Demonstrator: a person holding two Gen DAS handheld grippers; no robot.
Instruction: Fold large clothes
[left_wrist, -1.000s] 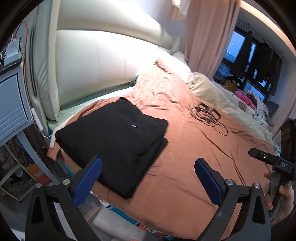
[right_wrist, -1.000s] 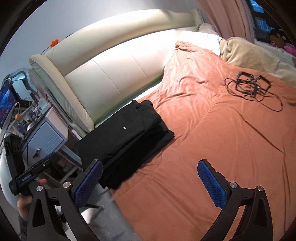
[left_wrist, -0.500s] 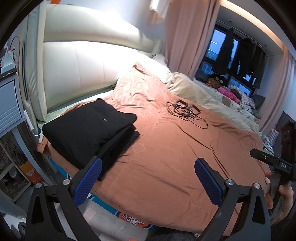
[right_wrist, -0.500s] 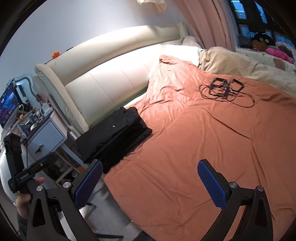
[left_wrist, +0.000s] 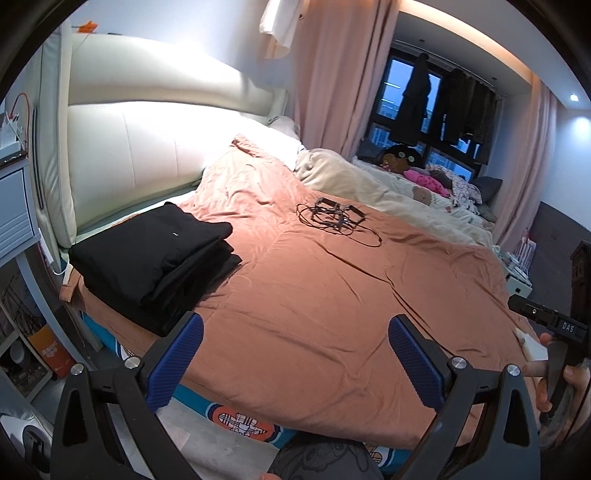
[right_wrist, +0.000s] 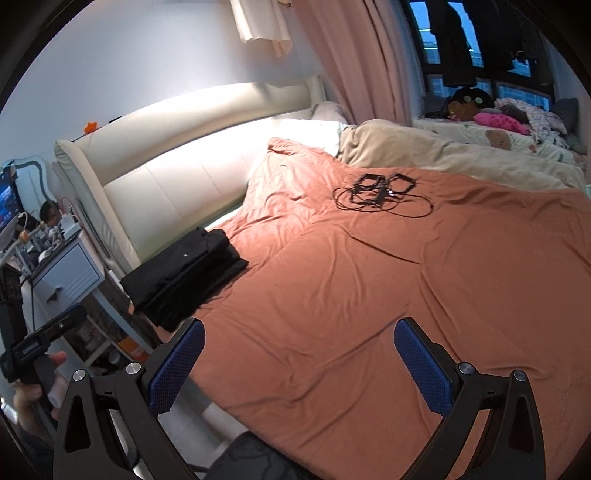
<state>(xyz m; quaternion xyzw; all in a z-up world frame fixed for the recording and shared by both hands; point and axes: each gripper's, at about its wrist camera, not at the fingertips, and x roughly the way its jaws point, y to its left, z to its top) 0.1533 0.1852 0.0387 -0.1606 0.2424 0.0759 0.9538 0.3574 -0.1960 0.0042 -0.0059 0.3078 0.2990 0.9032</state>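
A folded black garment (left_wrist: 155, 258) lies in a stack at the near left corner of the bed, on the orange-brown cover (left_wrist: 332, 295). It also shows in the right wrist view (right_wrist: 184, 273). My left gripper (left_wrist: 295, 354) is open and empty, held back from the bed's near edge, to the right of the stack. My right gripper (right_wrist: 299, 362) is open and empty, above the near edge of the cover (right_wrist: 369, 295). Each hand-held gripper shows at the edge of the other's view.
A tangle of black cables (left_wrist: 336, 218) lies mid-bed, also in the right wrist view (right_wrist: 380, 192). A cream padded headboard (left_wrist: 147, 147) stands at the left. A grey-blue nightstand (right_wrist: 66, 273) stands beside the bed. A beige blanket (left_wrist: 369, 184) and soft toys lie beyond. Pink curtains hang at the window.
Both grippers have pulled back and up from the bed. The black stack now looks smaller and farther left. Both stay open and empty.
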